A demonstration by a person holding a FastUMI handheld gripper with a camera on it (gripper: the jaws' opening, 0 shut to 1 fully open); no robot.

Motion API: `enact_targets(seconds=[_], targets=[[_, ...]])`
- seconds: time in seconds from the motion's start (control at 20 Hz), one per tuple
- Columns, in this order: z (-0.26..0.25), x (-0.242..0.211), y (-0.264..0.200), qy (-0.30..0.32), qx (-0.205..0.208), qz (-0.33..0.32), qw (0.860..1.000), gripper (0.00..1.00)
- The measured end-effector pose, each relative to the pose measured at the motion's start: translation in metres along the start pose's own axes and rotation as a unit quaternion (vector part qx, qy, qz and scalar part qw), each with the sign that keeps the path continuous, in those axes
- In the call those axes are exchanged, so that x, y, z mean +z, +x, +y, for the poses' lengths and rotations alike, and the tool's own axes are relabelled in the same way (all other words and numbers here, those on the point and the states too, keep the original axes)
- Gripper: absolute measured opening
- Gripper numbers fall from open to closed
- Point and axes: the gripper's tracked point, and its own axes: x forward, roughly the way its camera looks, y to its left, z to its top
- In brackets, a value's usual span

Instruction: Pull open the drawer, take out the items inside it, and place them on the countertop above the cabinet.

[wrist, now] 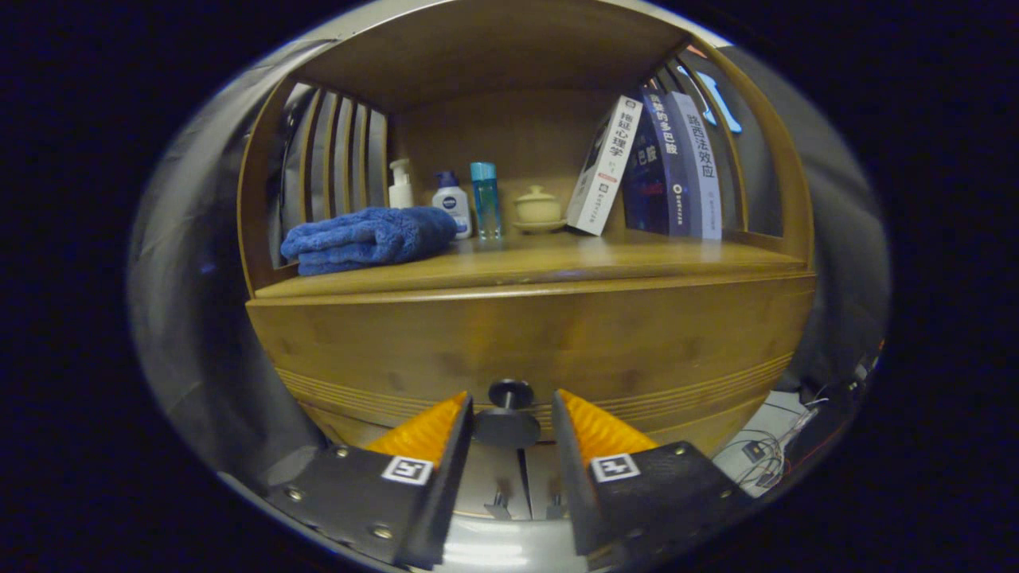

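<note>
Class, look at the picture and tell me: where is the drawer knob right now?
In the gripper view, the drawer knob sits low on the closed drawer front, between the open gripper fingers, which flank it without touching, below the shelf with the blue towel.

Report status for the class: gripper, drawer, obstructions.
Gripper open, fingers flanking the drawer knob, not pressing. Drawer shut. Nothing between fingers and knob.

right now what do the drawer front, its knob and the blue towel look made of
Drawer front: wood, satin finish, visible grain and grooves. Knob, between the open tongs: probably dark metal, smooth. Blue towel: plush terry cloth, fuzzy.
</note>
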Motion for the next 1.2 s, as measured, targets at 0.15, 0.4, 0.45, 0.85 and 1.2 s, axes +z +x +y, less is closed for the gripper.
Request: enact_targets(seconds=[0.15,0.4,0.45,0.85,1.2], targets=[[0.000,0.004,-0.001,0.012,-0.002,-0.013,1.000,0.45],[0.002,0.001,-0.004,0.014,-0.014,-0.017,1.000,0.28],[0.002,0.000,-0.008,0.014,-0.017,-0.016,1.000,0.28],[0.007,-0.017,-0.072,0.015,-0.035,-0.026,0.999,0.28],[0.012,-0.042,-0.139,0.001,-0.047,-0.027,0.999,0.28]])
